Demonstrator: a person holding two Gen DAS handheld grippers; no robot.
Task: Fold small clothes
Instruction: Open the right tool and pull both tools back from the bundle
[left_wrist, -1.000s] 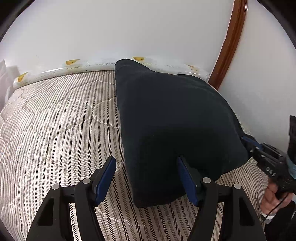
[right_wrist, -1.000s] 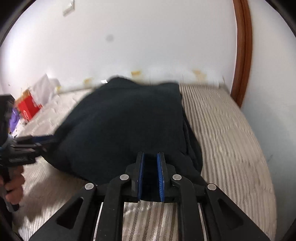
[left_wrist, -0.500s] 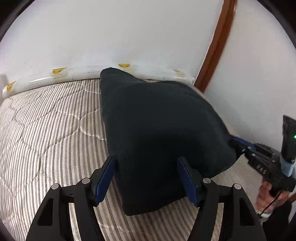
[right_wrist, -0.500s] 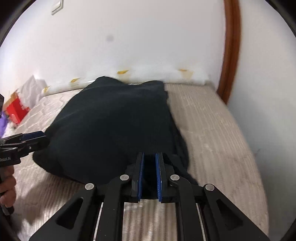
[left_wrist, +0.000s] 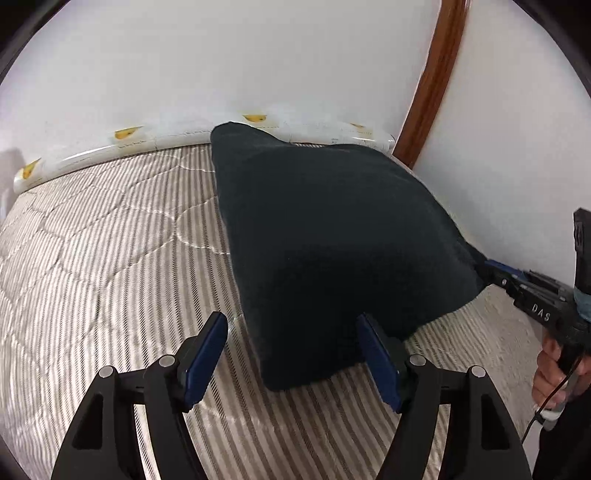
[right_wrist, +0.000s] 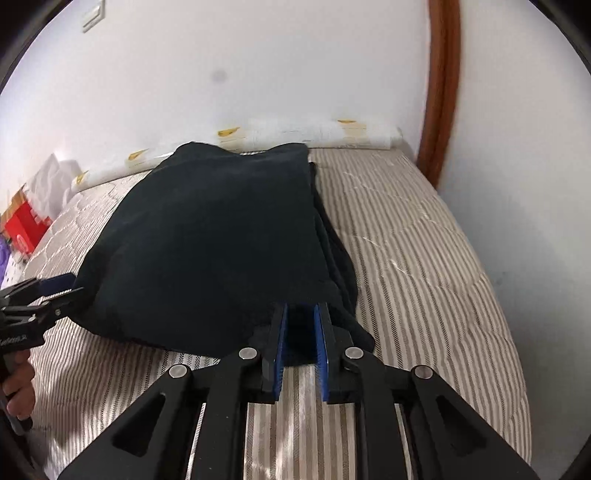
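Dark folded garment (left_wrist: 332, 236) flat on striped mattress (left_wrist: 110, 258) — left gripper (left_wrist: 291, 354) fingers wide, straddling corner; right gripper (right_wrist: 300, 343) fingers narrow, just opening, hem between.

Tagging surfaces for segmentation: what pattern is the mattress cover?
Thin grey-and-cream stripes with quilted stitching on the mattress; clearest in the left wrist view.

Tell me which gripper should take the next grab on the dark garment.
Probably the left gripper: it is wide open, straddling the near corner of the dark garment. The right gripper has just been opening, its narrow gap still around the garment's edge.
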